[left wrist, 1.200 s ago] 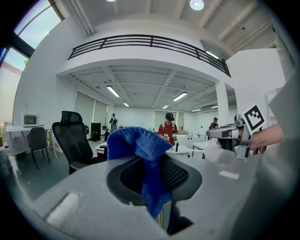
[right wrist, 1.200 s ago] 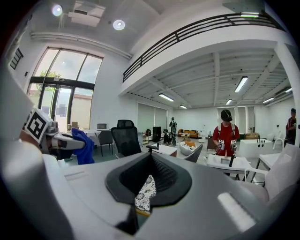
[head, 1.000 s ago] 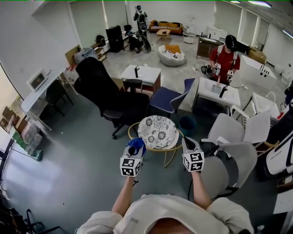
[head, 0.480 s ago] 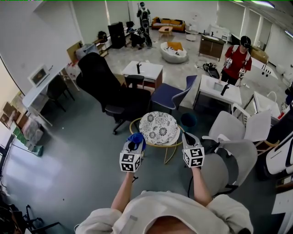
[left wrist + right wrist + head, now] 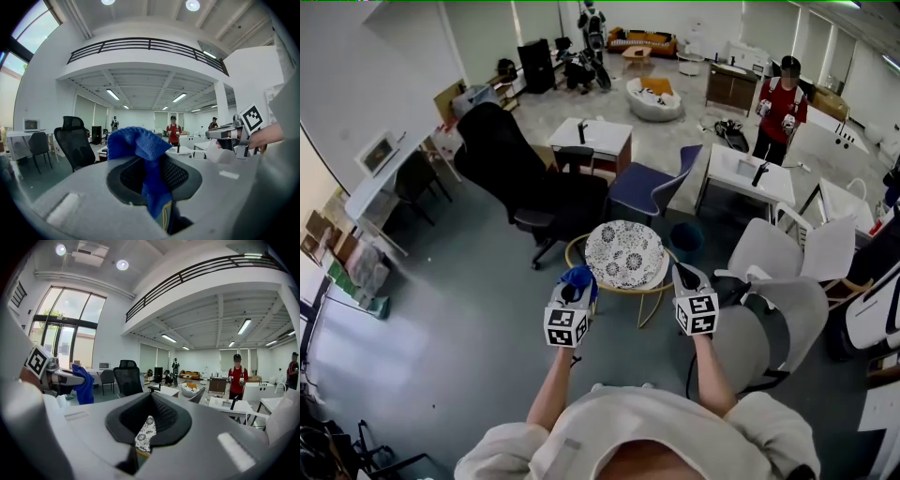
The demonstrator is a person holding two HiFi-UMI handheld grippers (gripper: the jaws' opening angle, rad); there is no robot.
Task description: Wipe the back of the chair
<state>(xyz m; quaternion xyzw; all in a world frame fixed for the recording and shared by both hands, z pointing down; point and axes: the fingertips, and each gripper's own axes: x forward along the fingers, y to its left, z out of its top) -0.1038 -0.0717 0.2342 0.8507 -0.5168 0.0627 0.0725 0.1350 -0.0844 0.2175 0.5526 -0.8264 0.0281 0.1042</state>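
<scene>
The left tongs (image 5: 575, 298) are pinching a blue cloth (image 5: 136, 143), which is bunching up above the jaws. The right tongs (image 5: 684, 281) are standing narrowed to a slit and gripping nothing; the patterned cushion is showing through the gap. Both are hovering just in front of the round patterned chair (image 5: 625, 255), the cloth beside its near left rim and apart from it. A black office chair (image 5: 511, 173) is standing beyond it to the left, a white chair (image 5: 773, 323) close on its right.
</scene>
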